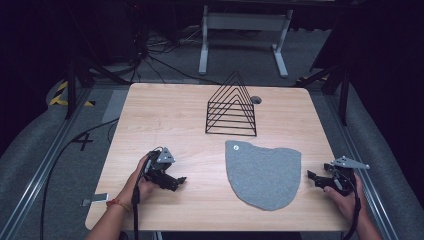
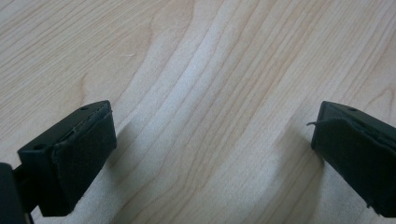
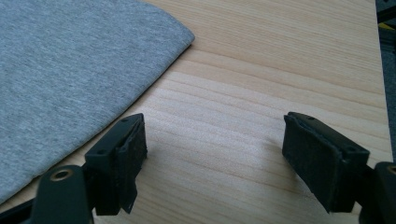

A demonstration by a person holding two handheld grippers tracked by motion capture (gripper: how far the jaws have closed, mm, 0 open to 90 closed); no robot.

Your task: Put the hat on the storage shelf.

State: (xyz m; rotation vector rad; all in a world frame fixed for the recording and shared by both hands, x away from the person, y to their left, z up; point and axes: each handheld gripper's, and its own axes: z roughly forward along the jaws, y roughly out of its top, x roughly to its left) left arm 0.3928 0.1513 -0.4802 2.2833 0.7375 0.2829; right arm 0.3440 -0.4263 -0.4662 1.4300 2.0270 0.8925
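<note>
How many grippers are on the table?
2: the left gripper at the near left, open on bare wood; the right gripper at the near right, open beside the grey cloth.

Noted dark surroundings, grey floor with trailing cables, white stand behind light wooden table.

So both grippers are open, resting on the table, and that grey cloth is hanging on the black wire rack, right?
Not quite. The grey cloth lies flat on the table, in front of the black wire rack and apart from it, as the high view shows. The rest holds: the left gripper and right gripper are both open.
</note>
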